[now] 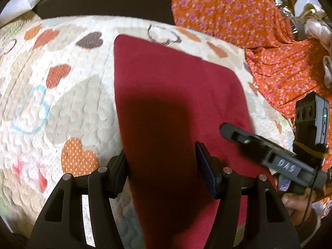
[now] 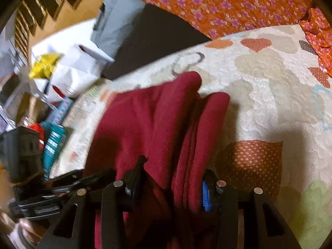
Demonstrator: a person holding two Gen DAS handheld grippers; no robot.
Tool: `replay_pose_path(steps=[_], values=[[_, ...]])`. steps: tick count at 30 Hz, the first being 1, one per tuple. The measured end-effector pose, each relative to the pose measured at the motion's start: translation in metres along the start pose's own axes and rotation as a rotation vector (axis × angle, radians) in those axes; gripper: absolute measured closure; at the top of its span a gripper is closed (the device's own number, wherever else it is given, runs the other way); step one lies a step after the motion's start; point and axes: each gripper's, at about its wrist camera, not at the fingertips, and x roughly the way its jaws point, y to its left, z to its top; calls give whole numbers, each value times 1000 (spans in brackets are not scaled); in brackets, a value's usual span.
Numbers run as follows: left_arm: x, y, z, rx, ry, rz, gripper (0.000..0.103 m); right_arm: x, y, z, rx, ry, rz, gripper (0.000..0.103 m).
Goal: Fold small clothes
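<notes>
A: Nearest the lens, the left gripper (image 1: 161, 166) is seen with jaws apart astride the red garment (image 1: 170, 95); whether they pinch it cannot be told.

B: Why is the garment laid on the heart-print quilt (image 1: 62, 95)?

A: Probably for flat folding. The right gripper (image 2: 172, 188) is clenched on bunched red layers.
</notes>
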Motion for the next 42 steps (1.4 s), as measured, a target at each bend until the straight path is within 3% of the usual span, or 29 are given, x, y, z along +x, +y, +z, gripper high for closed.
replay_pose_path(steps=[5, 12, 15, 20, 25, 30, 34, 37, 42], values=[[-15, 11, -6, -49, -32, -6, 41, -24, -6, 6, 61, -10, 14, 57], [-27, 18, -9, -32, -116, 54, 41, -61, 29, 25, -57, -167, -33, 58], [-18, 18, -8, -25, -99, 49, 41, -40, 46, 37, -123, -108, -17, 62], [-11, 9, -9, 27, -82, 44, 40, 27, 36, 32, -180, 73, -143, 70], [-13, 9, -13, 58, -82, 45, 40, 4, 28, 30, -166, 47, -122, 72], [-15, 10, -16, 52, -91, 55, 39, -31, 55, 3, -263, 50, -88, 72], [-16, 5, -21, 69, -108, 71, 39, -14, 58, -40, -399, 109, -252, 73], [-21, -1, -24, 97, -151, 116, 39, -23, 41, -42, -264, 75, -188, 72], [-40, -7, -21, 103, -219, 170, 39, -60, 41, -34, -172, -13, -139, 71]])
